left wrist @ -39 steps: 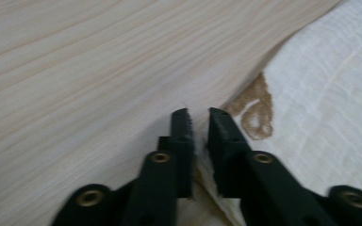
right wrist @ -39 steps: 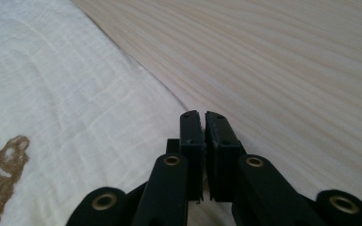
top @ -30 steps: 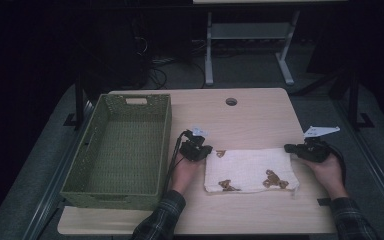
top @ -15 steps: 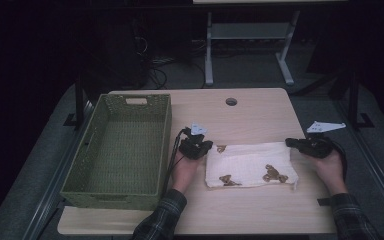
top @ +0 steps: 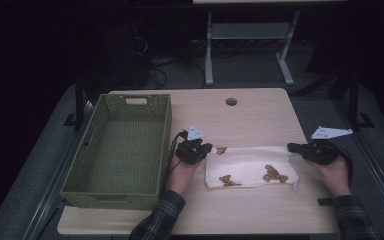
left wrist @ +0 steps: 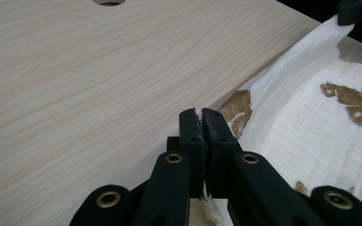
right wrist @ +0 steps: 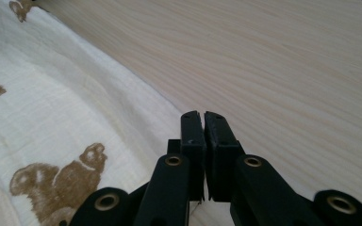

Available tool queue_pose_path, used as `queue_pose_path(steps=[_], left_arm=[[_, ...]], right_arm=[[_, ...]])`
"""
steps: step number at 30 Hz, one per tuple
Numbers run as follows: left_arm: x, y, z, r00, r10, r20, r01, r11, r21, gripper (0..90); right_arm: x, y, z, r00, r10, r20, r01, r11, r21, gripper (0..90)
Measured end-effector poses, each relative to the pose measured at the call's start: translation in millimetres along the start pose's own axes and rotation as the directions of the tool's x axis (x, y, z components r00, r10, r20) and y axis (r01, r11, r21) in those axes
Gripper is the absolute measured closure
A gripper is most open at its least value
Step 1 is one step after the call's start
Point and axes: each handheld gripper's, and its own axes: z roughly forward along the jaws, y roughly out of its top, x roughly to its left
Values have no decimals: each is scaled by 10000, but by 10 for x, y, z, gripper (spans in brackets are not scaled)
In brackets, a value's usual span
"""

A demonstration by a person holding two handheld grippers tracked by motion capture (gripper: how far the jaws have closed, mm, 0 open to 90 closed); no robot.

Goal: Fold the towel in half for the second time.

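On a pale wood table (top: pixel 260 117), right of an empty green basket (top: pixel 122 145), a white cloth (top: pixel 252 167) with brown prints lies flat — its long axis running left to right. The left gripper (top: pixel 205 148) pinches its far-left corner, jaws pressed together; the right gripper (top: pixel 294 147) pinches the far-right corner — the far edge stretched between them, each hand equally close.

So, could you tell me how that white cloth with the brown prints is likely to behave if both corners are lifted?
The cloth looks thin and already ripples between the left tool and the right tool, so it would probably sag in the middle. It seems light, and its crinkled weave should resist slipping.
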Motion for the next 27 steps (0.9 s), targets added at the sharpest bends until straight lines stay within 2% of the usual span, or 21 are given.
queue_pose_path(steps=[7,10,11,14,19,27], left_arm=[[-56,-25,-67,9994,346,84,-347,9993,99,873],[-80,-39,-100,9996,265,125,-266,9996,84,873],[-80,-43,-113,9992,372,156,-375,9992,132,872],[-115,-64,-133,9994,284,205,-287,9995,157,873],[-186,-89,-175,9988,393,280,-398,9990,189,873],[-282,-199,-202,9976,487,499,-516,9970,578,872]], right_arm=[[56,-24,-103,9998,114,-156,-117,9998,-179,870],[80,-40,-118,9997,79,-213,-81,9999,-129,869],[89,-46,-120,9997,70,-219,-73,9999,-123,869],[134,-67,-144,9997,17,-243,-17,10000,-14,870],[193,-120,-202,9997,-49,-222,51,9999,99,869],[314,-216,-316,9993,-166,-334,178,9992,344,869]])
